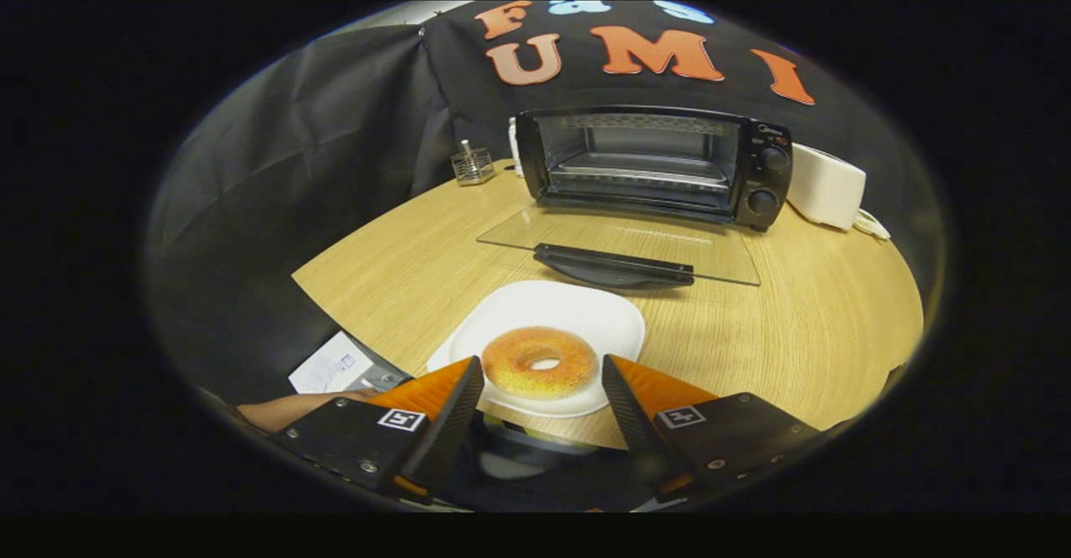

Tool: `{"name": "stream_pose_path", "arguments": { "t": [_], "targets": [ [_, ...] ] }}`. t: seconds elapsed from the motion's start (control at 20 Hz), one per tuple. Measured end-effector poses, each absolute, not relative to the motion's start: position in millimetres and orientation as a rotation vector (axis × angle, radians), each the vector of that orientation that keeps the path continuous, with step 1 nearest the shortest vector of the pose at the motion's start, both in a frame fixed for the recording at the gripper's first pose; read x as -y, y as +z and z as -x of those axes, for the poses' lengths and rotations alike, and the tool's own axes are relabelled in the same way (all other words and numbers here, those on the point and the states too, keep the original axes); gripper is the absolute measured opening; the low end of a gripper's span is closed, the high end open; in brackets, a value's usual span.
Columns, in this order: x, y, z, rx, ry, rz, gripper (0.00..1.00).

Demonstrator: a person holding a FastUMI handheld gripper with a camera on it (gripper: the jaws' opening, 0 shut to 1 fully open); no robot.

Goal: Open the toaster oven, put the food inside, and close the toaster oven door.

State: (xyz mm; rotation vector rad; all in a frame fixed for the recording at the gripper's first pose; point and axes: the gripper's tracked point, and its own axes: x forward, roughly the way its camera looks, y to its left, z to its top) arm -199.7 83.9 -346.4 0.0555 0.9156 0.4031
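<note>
So the hand-held gripper (542, 374) sits wide open, one finger on each side of the donut (540, 362), not touching it. The donut's on a white plate (586, 311) near the edge of the wooden tabletop (803, 307). Beyond that, the toaster oven (653, 165) has its glass door (619, 244) folded down flat, rack visible inside. A white appliance (827, 186) sits beside the oven's knobs.

The camera rides on the hand-held gripper (542, 374), low above the near edge of the desk (803, 315), facing forward toward the far toaster oven (653, 165).
</note>
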Motion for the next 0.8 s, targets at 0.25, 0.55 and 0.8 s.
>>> {"name": "stream_pose_path", "arguments": {
  "t": [0.25, 0.55, 0.8],
  "targets": [
    [-90, -356, 200, -0.933, 0.416, -0.048, 0.73],
    [-93, -356, 199, -0.935, 0.412, -0.069, 0.3],
    [-93, -346, 192, -0.897, 0.402, -0.083, 0.17]
  ]
}}
